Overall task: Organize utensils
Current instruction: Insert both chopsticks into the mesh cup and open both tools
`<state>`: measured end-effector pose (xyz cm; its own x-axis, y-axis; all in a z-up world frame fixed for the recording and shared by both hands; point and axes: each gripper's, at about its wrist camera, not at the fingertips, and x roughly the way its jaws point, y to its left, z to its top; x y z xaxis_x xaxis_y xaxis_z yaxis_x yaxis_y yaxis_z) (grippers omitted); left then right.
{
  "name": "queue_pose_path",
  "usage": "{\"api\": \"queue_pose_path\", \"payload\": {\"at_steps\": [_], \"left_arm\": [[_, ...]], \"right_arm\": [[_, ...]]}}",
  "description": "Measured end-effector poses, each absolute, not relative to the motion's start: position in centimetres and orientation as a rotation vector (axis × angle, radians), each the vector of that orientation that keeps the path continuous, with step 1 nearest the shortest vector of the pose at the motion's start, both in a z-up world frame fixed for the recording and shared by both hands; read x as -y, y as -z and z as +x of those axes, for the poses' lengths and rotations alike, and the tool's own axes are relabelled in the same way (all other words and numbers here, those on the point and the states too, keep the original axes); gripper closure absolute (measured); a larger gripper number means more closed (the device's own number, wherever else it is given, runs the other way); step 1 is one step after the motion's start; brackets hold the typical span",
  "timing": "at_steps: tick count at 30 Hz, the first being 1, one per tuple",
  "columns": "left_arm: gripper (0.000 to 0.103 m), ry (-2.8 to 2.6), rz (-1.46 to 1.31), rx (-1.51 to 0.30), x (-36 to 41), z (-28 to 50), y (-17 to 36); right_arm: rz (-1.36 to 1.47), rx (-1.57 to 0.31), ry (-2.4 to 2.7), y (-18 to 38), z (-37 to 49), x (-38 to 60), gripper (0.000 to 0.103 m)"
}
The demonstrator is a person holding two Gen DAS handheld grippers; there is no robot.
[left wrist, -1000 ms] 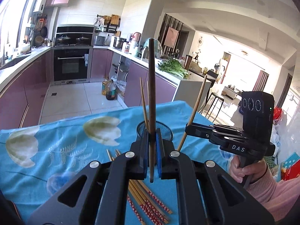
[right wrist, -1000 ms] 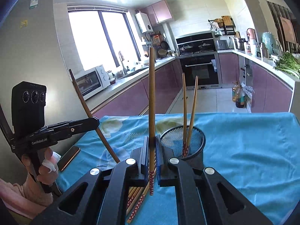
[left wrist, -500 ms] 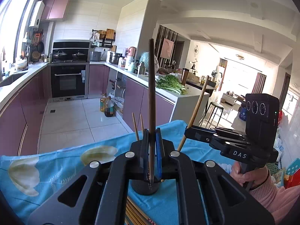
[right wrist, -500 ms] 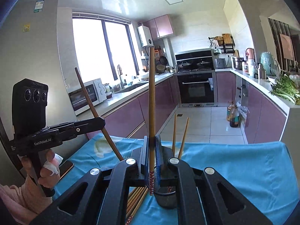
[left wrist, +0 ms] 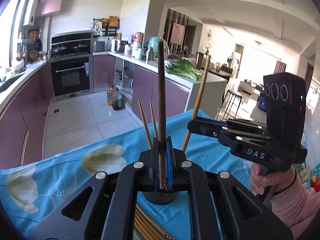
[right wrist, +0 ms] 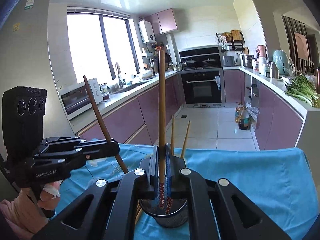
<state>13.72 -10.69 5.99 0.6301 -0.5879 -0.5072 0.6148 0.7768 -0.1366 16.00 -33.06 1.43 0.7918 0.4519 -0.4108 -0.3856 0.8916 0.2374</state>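
My left gripper [left wrist: 162, 160] is shut on a dark brown chopstick [left wrist: 161, 92], held upright over the black mesh holder [left wrist: 160, 197]. My right gripper [right wrist: 162, 166] is shut on a light bamboo chopstick [right wrist: 161, 104] with a red patterned end, its lower tip just inside the holder [right wrist: 172, 218]. Two bamboo chopsticks [left wrist: 147, 122] stand in the holder; they also show in the right wrist view [right wrist: 178, 136]. The right gripper shows in the left wrist view [left wrist: 202, 125], the left gripper in the right wrist view [right wrist: 112, 148]. Loose chopsticks [left wrist: 146, 227] lie on the blue cloth.
The table wears a blue floral tablecloth [left wrist: 60, 172], its far edge just beyond the holder [right wrist: 260, 160]. Behind are purple kitchen cabinets [right wrist: 124, 120], an oven [left wrist: 70, 78], oil bottles [left wrist: 115, 100] on the floor and greens [left wrist: 184, 70] on the counter.
Both grippers have come lower and closer to the holder with their chopsticks upright. The holder now sits right beneath both, and the right chopstick's tip has dipped into it.
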Motion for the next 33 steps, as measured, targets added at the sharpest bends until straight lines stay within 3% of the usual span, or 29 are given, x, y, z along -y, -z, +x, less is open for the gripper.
{"api": "queue_pose_path", "payload": {"at_steps": [15, 26, 33], "left_arm": [[0.095, 0.697, 0.099, -0.735, 11.9, 17.2, -2.3], [0.095, 0.652, 0.087, -0.77, 12.7, 20.6, -1.4], [0.087, 0.601, 0.077, -0.719, 12.0, 19.6, -1.7]], "right_arm": [[0.124, -0.665, -0.439, 2.1, 18.2, 32.4, 0.097], [0.143, -0.704, -0.409, 3.1, 19.7, 32.0, 0.097], [0.184, -0.688, -0.383, 3.3, 19.9, 32.6, 0.091]]}}
